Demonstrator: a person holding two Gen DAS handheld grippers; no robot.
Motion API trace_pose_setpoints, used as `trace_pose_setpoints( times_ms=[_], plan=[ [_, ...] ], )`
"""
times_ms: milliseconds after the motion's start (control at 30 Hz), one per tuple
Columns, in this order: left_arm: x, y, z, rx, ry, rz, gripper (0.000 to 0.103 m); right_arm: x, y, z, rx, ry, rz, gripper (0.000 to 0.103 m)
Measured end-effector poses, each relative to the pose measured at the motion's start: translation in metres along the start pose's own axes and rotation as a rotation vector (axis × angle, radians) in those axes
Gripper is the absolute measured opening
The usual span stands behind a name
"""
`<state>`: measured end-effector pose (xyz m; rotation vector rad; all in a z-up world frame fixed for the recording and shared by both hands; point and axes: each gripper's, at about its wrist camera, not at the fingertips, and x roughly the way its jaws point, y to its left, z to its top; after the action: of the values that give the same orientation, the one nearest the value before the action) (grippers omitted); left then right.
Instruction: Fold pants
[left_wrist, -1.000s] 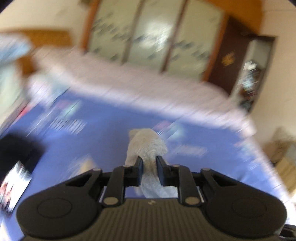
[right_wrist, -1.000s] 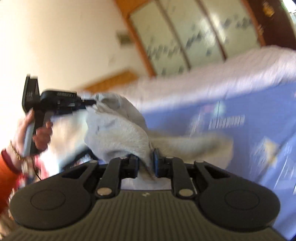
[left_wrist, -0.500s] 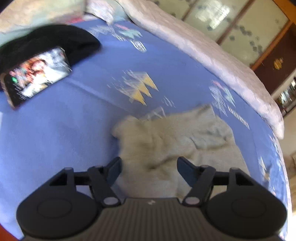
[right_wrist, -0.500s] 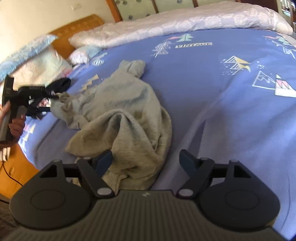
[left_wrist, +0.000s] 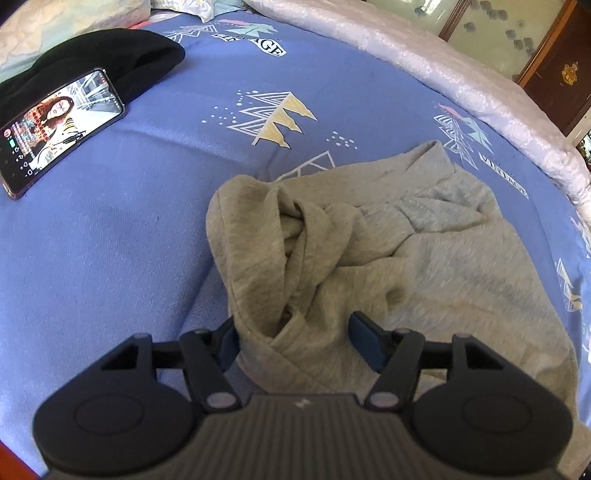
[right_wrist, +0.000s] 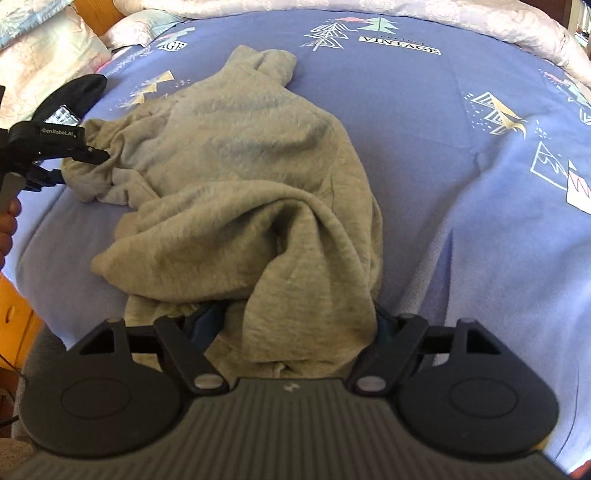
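Note:
Grey sweat pants (left_wrist: 406, 258) lie crumpled in a heap on the blue patterned bedsheet (left_wrist: 110, 258). My left gripper (left_wrist: 295, 339) hovers low over the heap's near left end. Its jaws stand wide and are closing, with a rumpled fold between them and the pads not pressing it. In the right wrist view the pants (right_wrist: 240, 166) stretch away from me. My right gripper (right_wrist: 295, 328) is open, and a hanging fold drapes between its fingers and hides the pads. The left gripper (right_wrist: 85, 166) shows at the far left of that view, at the pants' corner.
A lit phone (left_wrist: 55, 129) leans on a black garment (left_wrist: 110, 55) at the sheet's upper left. A pale quilt (left_wrist: 443, 74) runs along the far edge, before a wooden wardrobe (left_wrist: 554, 66). Pillows (right_wrist: 44, 48) lie at the head. A hand (right_wrist: 9, 218) grips the left handle.
Both grippers were shut on the pants held up in the air. They opened and came down. The pants now lie in a heap on the bed.

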<state>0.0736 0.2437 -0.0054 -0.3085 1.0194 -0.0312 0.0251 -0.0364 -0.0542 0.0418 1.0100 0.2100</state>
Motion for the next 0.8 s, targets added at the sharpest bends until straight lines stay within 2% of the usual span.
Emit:
trace_pose_setpoints(
  times_ms=[333, 567, 800],
  plan=[
    [0.004, -0.013, -0.002, 0.031, -0.001, 0.065, 0.065, 0.0, 0.021, 0.001, -0.08, -0.022, -0.096, 0.081],
    [0.006, -0.018, -0.002, 0.045, 0.002, 0.086, 0.067, 0.0, 0.026, 0.002, -0.123, -0.034, -0.133, 0.081],
    [0.005, -0.015, -0.001, 0.043, -0.006, 0.106, 0.051, 0.004, 0.022, 0.002, -0.09, -0.025, -0.126, 0.081]
  ],
)
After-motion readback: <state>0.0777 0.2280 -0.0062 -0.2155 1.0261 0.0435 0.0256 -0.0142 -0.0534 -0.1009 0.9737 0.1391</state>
